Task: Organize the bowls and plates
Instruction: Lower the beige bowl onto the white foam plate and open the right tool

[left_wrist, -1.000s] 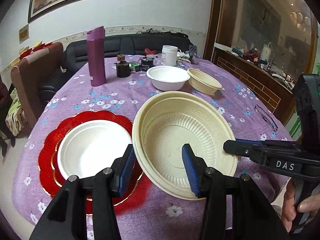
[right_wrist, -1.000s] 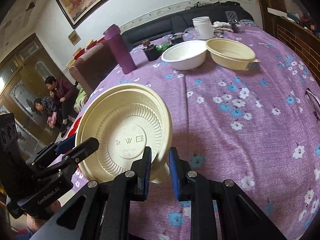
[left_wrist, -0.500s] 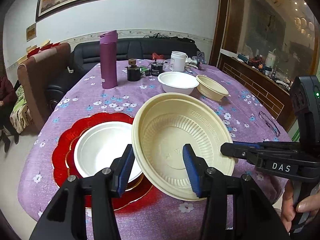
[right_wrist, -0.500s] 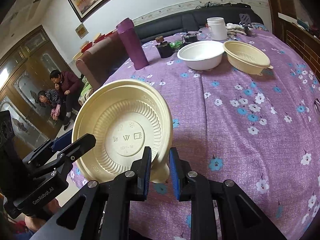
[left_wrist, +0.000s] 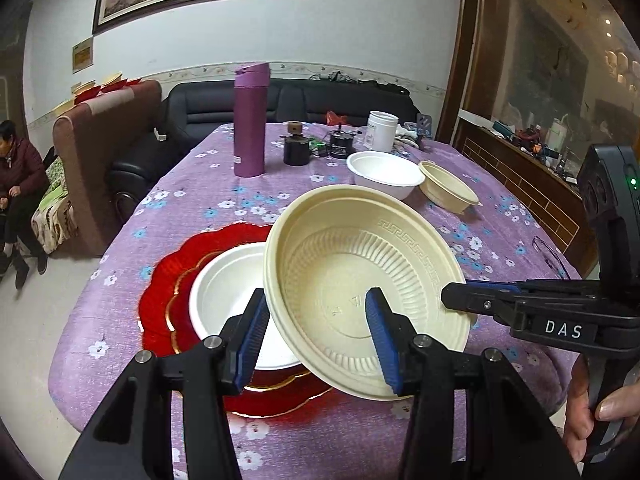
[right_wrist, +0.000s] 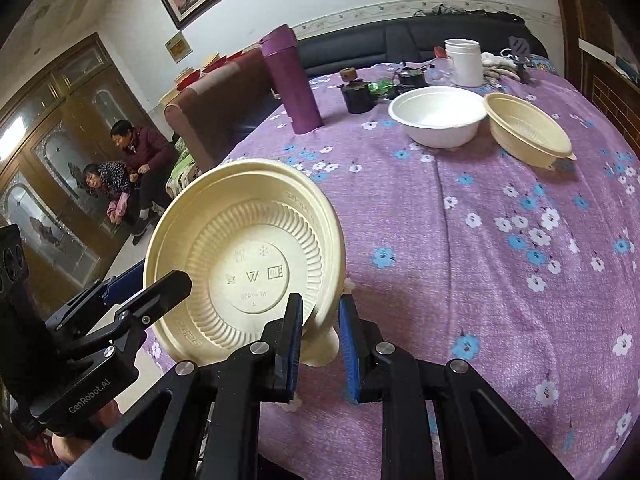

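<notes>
Cream plate (left_wrist: 360, 300) carried up and further over red plate (left_wrist: 168, 304) since earlier frame. Right claw (right_wrist: 320, 340) clamped on its rim; left claw (left_wrist: 316, 340) straddled opposite rim, pads apart. White plate (left_wrist: 228, 292) lay left, below.

- cream plate (left_wrist: 360, 280) — ribbed well, embossed key-pattern band on the rim
- red plate (left_wrist: 168, 280) — scalloped, thin gold edging
- white plate (left_wrist: 224, 288), plain
- bench cloth (right_wrist: 500, 260) purple, white and blue flower print
- white bowl (right_wrist: 438, 116); cream bowl (right_wrist: 524, 128) with ribbed inside
- purple flask (left_wrist: 250, 120), black cup (left_wrist: 297, 148), white jar (left_wrist: 382, 130)
- left tool (left_wrist: 316, 336) and right tool (right_wrist: 320, 348) black, blue pads
</notes>
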The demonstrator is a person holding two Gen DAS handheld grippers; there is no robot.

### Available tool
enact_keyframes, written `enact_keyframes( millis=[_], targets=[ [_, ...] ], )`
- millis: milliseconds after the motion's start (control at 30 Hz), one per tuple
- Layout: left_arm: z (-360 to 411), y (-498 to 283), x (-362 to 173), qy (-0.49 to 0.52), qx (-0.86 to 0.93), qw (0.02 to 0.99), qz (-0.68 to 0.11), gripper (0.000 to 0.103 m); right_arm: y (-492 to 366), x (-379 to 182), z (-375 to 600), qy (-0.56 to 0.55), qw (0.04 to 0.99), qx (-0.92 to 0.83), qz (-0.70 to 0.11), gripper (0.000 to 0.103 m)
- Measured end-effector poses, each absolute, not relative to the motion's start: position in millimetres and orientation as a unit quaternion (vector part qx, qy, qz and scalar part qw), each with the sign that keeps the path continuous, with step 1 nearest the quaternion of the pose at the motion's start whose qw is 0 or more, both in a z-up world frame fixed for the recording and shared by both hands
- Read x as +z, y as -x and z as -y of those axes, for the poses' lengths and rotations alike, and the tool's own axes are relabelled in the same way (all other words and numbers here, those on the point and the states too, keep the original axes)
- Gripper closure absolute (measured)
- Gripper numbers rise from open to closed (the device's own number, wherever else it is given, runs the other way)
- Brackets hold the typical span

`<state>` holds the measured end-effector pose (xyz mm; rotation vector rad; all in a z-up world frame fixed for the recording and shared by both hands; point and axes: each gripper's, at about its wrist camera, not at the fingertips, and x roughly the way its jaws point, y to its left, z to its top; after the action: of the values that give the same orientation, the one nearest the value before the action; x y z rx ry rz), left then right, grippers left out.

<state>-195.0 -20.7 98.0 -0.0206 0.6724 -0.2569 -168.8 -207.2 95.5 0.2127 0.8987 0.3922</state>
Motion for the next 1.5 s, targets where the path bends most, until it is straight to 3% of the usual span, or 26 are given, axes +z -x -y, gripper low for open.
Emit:
enact_keyframes(
  millis=[767,1500],
  targets=[
    [-49.8,189.3,97.0,0.054,-0.074,0.937,-0.336,0.051,133.0,93.0,130.0,-0.067,0.852,0.238,-0.462,0.081],
    [-50.9,153.7,64.5,0.070,-0.082,0.918,-0.382,0.051,103.0,78.3,124.4,-0.061,0.852,0.206,-0.478,0.082]
  ],
)
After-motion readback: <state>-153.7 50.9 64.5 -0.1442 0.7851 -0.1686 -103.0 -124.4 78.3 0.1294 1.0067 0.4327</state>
